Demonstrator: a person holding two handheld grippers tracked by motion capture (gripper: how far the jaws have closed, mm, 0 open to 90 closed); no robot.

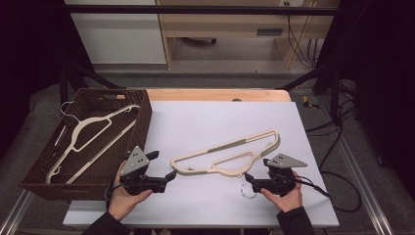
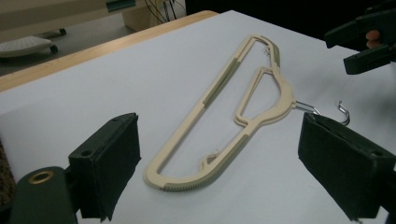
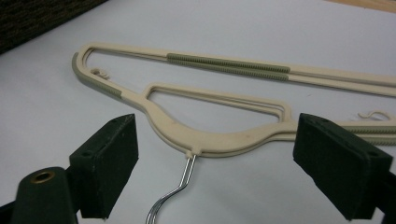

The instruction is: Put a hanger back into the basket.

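Cream plastic hanger (image 1: 226, 155) flat on tabletop (image 1: 205, 122) | left tongs (image 1: 164, 171) apart, right tongs (image 1: 250, 180) apart (nothing gripped) | risk: thin wire hook (image 3: 173, 196) slips, hanger skids.

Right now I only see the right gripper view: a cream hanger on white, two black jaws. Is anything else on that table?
Observer: Yes, a dark woven basket sits at the table's left end.
Operator: Empty?
Observer: No, another pale hanger lies inside it.
Operator: Where is the other gripper?
Observer: The left gripper, jaws open, is near the left tip of the cream hanger, not touching it.
Operator: And mine?
Observer: The right gripper is open by the wire hook.
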